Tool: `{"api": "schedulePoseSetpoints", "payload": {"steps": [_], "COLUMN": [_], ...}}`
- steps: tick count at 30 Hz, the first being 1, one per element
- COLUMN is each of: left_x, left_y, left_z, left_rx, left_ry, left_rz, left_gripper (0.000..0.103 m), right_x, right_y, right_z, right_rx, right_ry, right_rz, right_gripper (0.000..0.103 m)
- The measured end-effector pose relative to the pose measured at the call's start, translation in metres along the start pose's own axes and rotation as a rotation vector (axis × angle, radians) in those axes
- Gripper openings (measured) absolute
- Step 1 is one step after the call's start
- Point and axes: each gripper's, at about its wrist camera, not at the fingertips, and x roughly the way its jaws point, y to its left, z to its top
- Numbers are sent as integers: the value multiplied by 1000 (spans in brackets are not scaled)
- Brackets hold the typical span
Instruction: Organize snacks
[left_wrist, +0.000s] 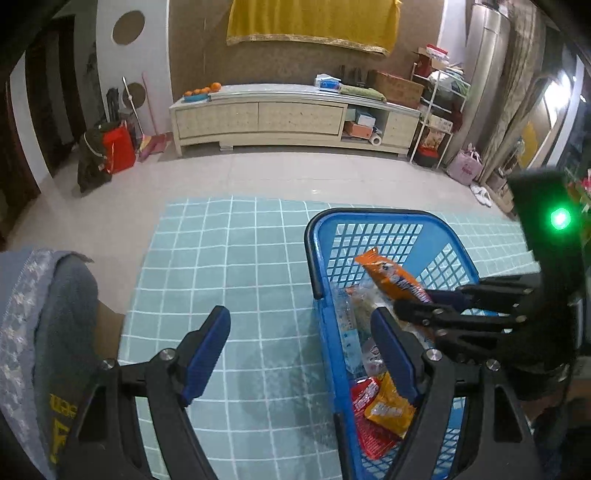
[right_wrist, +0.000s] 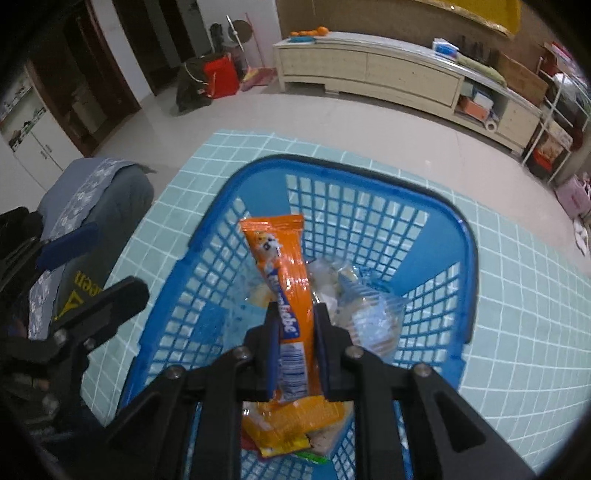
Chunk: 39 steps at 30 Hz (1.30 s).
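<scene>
A blue plastic basket (left_wrist: 369, 216) (right_wrist: 469, 251) stands on the pale blue tiled mat. Inside lie several snack packs: clear wrapped ones (right_wrist: 373, 314), an orange-yellow pack (left_wrist: 388, 406) (right_wrist: 291, 421) and a red one (left_wrist: 365, 424). My right gripper (right_wrist: 297, 315) (left_wrist: 413, 304) is shut on a long orange snack packet (right_wrist: 284, 273) (left_wrist: 395, 278), held over the basket's inside, pointing steeply down. My left gripper (left_wrist: 301, 323) stands open with nothing between its fingers; it straddles the basket's left rim, one finger over the mat, the other inside the basket.
The tiled mat (left_wrist: 229, 258) spreads left of the basket. A grey-blue cushion or folded cloth (left_wrist: 40, 325) (right_wrist: 99, 199) lies at the mat's left edge. A long cream cabinet (left_wrist: 266, 118) runs along the far wall, with bags (left_wrist: 118, 147) and a white shelf rack (left_wrist: 439, 110) at its ends.
</scene>
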Motion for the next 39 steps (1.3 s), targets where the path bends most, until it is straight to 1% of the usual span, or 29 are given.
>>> {"api": "schedulePoseSetpoints", "payload": {"steps": [2, 4, 6, 7, 9, 11, 12, 16, 20, 23, 26, 29, 32, 35, 38, 39], "left_x": [3, 1, -3, -5, -7, -12, -13, -26, -41, -59, -75, -92, -106, -121, -134, -139], "left_y": [0, -2, -4, -6, -8, -13, -14, -22, -35, -46, -57, -73, -87, -97, -104, -107], "left_z": [-1, -2, -4, -4, -5, -8, -9, -20, -31, -41, -55, -69, -80, -86, -94, -97], "left_rx": [2, 20, 39, 42, 48, 51, 50, 44, 47, 57, 40, 24, 27, 3, -16, -18], "left_ry": [2, -10, -26, -29, -34, -48, -52, -83, -113, -154, -175, -212, -246, -266, -292, -302], "left_rz": [15, 28, 39, 37, 38, 48, 45, 2, 1, 10, -22, -28, -15, -42, -55, -56], "left_gripper": [77, 77, 77, 77, 77, 77, 77, 77, 77, 77, 77, 77, 77, 77, 77, 81], "right_x": [6, 8, 7, 4, 1, -8, -14, -37, -63, -87, -109, -129, -146, -163, -175, -178], "right_y": [-5, -9, -11, -12, -14, -18, -21, -27, -41, -46, -54, -59, -57, -54, -55, -56], "right_z": [3, 3, 3, 2, 2, -1, -3, -15, -33, -54, -72, -92, -110, -128, -142, -146], "right_rx": [22, 38, 34, 36, 47, 65, 70, 80, 111, 99, 110, 119, 88, 56, 63, 66], "right_ry": [10, 19, 14, 7, 0, -23, -34, -89, -134, -188, -234, -277, -314, -346, -371, -378], "right_rz": [-7, 25, 33, 32, 51, 67, 82, 92, 95, 63, 45, 45, 5, -41, -65, -65], "right_gripper": [21, 23, 31, 37, 43, 59, 62, 63, 63, 63, 63, 63, 63, 63, 64, 65]}}
